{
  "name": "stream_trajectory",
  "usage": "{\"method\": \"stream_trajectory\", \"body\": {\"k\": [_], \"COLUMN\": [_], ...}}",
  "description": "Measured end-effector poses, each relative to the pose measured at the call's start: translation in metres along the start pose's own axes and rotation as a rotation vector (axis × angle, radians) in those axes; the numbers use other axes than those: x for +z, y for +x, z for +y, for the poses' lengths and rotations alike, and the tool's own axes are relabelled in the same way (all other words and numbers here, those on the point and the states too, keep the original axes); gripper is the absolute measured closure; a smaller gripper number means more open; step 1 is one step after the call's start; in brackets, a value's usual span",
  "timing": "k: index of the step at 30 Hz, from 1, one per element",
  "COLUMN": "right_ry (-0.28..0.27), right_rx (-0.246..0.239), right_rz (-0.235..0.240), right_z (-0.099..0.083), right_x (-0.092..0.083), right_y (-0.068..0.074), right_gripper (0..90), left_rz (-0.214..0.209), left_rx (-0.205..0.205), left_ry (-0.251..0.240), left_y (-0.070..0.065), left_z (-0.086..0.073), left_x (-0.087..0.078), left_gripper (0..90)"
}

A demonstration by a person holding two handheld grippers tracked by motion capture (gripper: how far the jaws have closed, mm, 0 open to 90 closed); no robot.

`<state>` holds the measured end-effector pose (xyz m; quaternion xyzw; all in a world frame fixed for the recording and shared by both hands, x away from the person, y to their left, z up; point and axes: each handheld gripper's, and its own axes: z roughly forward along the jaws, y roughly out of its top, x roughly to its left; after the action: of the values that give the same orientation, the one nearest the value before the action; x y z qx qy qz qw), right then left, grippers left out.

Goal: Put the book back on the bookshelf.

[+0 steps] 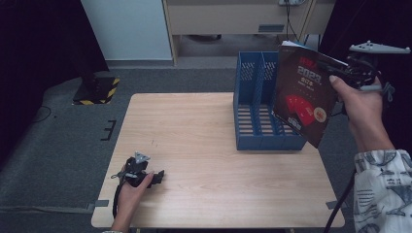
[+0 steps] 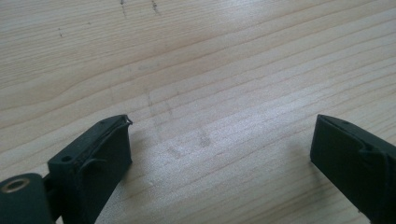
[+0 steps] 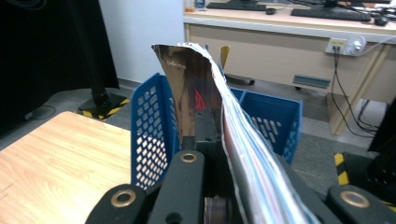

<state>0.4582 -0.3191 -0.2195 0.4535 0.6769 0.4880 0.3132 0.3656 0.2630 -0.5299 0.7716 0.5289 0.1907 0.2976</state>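
Resting at the lower left of the high view, the left gripper (image 1: 156,177) is lying on the light wooden table (image 1: 204,160) with a hand (image 1: 130,190) around it; in the left gripper view its black jaws are standing wide apart over bare wood. At the upper right, the right gripper (image 1: 342,73) is clamping the edge of a glossy dark magazine with red cover print (image 1: 303,97), holding it in the air just in front of the blue perforated plastic file rack (image 1: 252,104), whose slots are sitting empty beneath it.
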Motion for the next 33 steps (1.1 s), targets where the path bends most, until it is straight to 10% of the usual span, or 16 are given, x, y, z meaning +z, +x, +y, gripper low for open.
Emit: {"method": "stream_trajectory", "body": {"k": [33], "right_ry": [0.034], "right_rx": [0.014], "right_rz": [-0.122], "right_z": [0.0], "right_x": [0.001], "right_y": [-0.02], "right_gripper": [87.1], "left_rz": [0.008], "left_rx": [0.018], "left_ry": [0.002], "left_y": [-0.001], "left_z": [0.0], "left_x": [0.001], "left_gripper": [4.4]}}
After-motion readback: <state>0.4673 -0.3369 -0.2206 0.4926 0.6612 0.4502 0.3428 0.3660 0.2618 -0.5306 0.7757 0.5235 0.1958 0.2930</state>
